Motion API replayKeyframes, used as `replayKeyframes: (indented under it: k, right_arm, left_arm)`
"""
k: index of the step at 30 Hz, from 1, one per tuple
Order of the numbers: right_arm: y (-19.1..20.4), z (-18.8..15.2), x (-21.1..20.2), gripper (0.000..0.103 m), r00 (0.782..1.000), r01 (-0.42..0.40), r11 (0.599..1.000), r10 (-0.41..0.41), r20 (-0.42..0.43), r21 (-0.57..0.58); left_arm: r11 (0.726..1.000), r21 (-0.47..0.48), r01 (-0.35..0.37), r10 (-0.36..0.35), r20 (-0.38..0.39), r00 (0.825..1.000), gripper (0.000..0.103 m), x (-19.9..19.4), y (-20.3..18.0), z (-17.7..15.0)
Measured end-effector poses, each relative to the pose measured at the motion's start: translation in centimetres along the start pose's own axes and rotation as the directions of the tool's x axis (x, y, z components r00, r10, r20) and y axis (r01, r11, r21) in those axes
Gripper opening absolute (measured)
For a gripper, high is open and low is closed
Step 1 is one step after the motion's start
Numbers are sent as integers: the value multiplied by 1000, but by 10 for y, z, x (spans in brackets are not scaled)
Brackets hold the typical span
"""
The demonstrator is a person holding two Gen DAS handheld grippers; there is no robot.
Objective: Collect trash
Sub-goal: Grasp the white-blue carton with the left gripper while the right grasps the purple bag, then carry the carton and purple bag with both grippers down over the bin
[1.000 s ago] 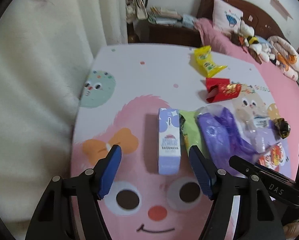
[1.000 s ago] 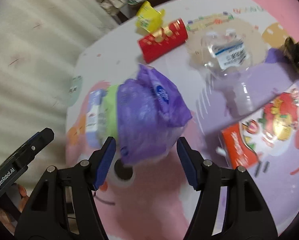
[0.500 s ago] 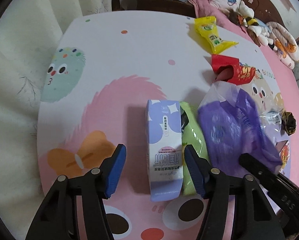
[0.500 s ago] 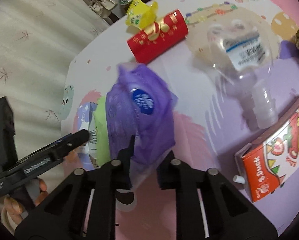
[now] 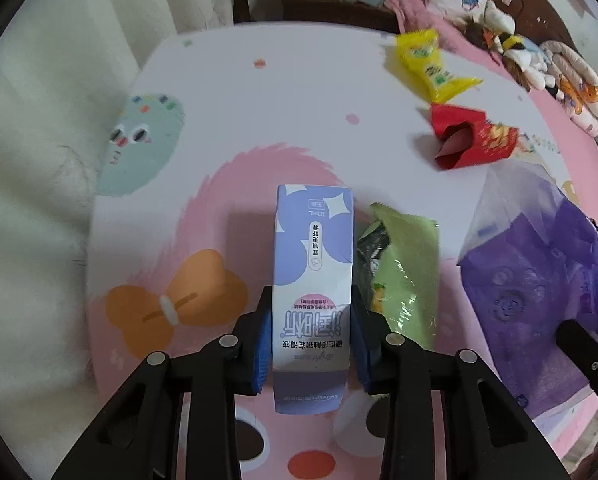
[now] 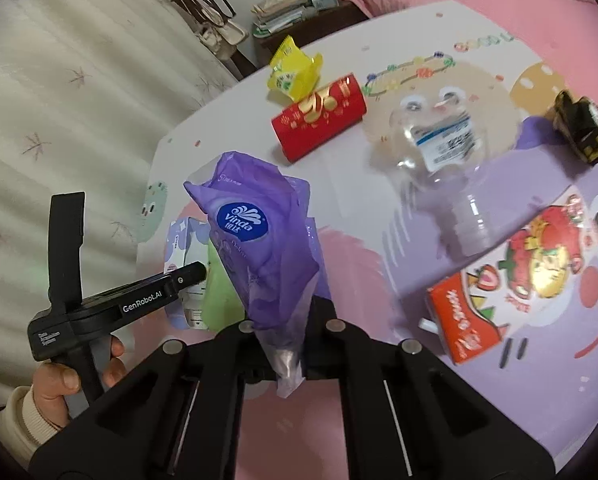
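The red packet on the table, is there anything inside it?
The red packet lies on its side with one open end. A pinkish lining or paper shows in the mouth; deeper in is too dark to see. From the right view only its closed side shows.

The lower end of the purple-and-white carton is clamped between blue pads, which cover its side faces. In the right wrist view, the left gripper hides most of that carton. The green wrapper is partly hidden behind the carton's right edge. The purple Vinda bag covers the right gripper's fingertips completely. The juice carton is motion-blurred. Small print on the clear plastic bottle label is unreadable.
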State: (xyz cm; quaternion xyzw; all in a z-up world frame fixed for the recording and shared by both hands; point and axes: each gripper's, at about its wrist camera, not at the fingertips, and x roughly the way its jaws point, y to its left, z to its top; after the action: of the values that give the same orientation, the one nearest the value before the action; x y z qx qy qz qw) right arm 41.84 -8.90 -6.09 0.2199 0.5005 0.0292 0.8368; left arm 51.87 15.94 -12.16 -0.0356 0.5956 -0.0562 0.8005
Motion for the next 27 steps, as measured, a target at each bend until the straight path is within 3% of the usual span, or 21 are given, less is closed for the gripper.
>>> replayKeyframes:
  k: [6, 12, 22, 27]
  right_arm:
    - [-4, -14, -48, 3, 998, -17, 1000, 18, 61, -25]
    - [-14, -47, -106, 3, 995, -40, 996, 46, 87, -75]
    - [-50, -142, -230, 3, 985, -64, 980, 92, 149, -186]
    - [-68, -197, -279, 3, 985, -48, 973, 84, 150, -227]
  left_arm:
    - [1000, -2, -16, 17, 87, 996, 32, -48, -12, -24]
    - [1000, -17, 9, -5, 191, 982, 32, -118, -38, -84]
    - [998, 17, 53, -56, 333, 941, 33, -220, -108, -240]
    - [997, 64, 50, -67, 287, 956, 33, -233, -142, -325]
